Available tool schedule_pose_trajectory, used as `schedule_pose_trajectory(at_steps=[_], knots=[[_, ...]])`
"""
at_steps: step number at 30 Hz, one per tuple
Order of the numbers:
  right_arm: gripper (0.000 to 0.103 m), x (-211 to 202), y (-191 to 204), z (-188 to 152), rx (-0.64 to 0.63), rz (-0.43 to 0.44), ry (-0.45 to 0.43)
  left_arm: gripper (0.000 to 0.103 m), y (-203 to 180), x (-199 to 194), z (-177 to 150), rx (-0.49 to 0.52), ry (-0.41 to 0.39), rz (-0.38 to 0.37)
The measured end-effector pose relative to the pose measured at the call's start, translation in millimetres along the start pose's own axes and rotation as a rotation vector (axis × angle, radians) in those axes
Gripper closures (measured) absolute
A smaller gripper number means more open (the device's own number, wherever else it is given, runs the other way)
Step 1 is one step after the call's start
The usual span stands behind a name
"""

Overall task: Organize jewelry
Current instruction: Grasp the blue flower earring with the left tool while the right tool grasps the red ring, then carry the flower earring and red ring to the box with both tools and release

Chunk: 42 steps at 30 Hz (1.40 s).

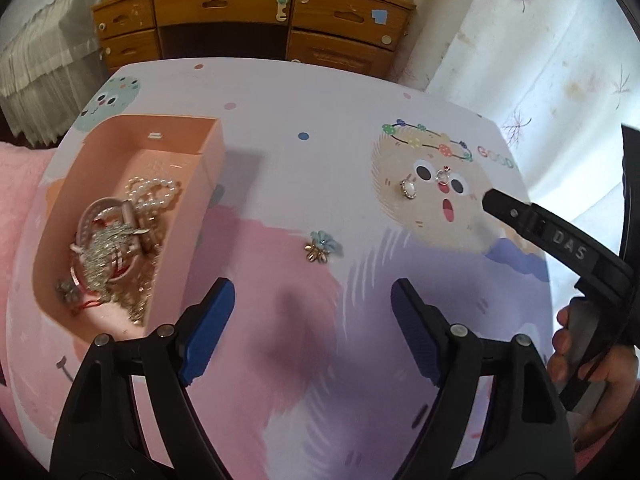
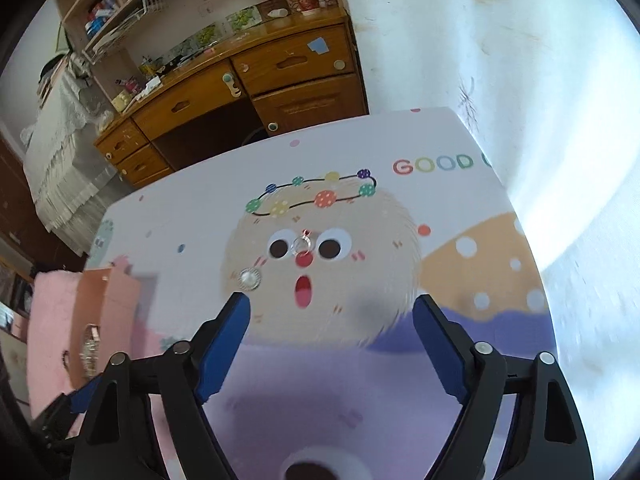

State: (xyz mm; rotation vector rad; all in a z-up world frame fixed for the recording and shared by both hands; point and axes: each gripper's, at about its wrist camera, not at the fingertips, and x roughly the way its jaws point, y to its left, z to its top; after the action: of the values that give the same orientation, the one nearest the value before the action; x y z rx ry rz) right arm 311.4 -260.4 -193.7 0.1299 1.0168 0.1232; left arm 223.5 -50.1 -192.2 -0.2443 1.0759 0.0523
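Observation:
A peach jewelry box [image 1: 132, 216] stands open at the table's left, holding a pearl string [image 1: 154, 192], a silver chain pile [image 1: 106, 256] and a pink bangle. On the printed table lie a blue-and-gold flower piece [image 1: 322, 249], a pearl earring [image 1: 409, 190] and a clear ring [image 1: 443, 176]. My left gripper [image 1: 312, 312] hovers open just in front of the flower piece, with nothing between its fingers. My right gripper [image 2: 332, 332] is open above the cartoon face, the pearl earring [image 2: 250, 279] just beyond its left fingertip [image 2: 236, 312] and the ring [image 2: 301, 245] farther off.
The table [image 1: 280, 128] carries a pastel cartoon print and ends at a far edge facing a wooden desk [image 1: 248, 16]. A curtain [image 1: 540, 60] hangs at the right. A pink fluffy cloth [image 1: 20, 184] lies left of the box. A hand [image 1: 576, 360] holds the right gripper's handle.

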Motion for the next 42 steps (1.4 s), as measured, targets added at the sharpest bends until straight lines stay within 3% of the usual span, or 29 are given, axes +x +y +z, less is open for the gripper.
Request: schedule_pose_trajectory(at_steps=[4,9,13,16,20,24,28,34,36,42], knots=[[0.034,30.5,1.3,5.5,-0.029,0.013,-0.038,0.038,-5.8,24.7,3.0,0.015,0.006,0.067],[0.047,55.1,10.7,13.2,-0.075,-0.008,-0.095,0.042,-4.8,37.1,10.6,0.014,-0.036,0.112],[0.05,71.6,19.9,20.3,-0.106,-0.009,-0.089,0.047,-4.2,41.5,16.9,0.035,-0.055,0.125],[0.059,80.2,29.0,21.6,-0.143,-0.016,-0.086,0.05,-2.7,46.6,20.6,0.039,-0.045,0.123],[0.067,88.2,39.0,23.3,-0.178,-0.015,-0.093,0.065,3.6,53.0,21.4,-0.013,-0.017,0.077],[0.083,91.6,42.9,24.7,-0.189,-0.019,-0.1,0.069,-0.5,57.2,19.2,0.01,-0.025,0.095],[0.089,90.7,43.7,23.5,-0.211,-0.017,-0.097,0.085,-2.7,58.0,17.2,0.033,-0.036,0.114],[0.089,88.5,47.5,16.8,-0.253,0.015,-0.071,0.086,-5.8,60.4,24.6,0.067,0.018,0.117],[0.098,84.7,46.2,12.7,-0.255,0.021,-0.057,0.086,-5.5,60.6,25.8,0.056,0.027,0.122],[0.099,63.6,36.5,-2.1,-0.209,0.036,-0.01,0.086,-6.5,55.4,18.6,0.073,0.095,0.106]])
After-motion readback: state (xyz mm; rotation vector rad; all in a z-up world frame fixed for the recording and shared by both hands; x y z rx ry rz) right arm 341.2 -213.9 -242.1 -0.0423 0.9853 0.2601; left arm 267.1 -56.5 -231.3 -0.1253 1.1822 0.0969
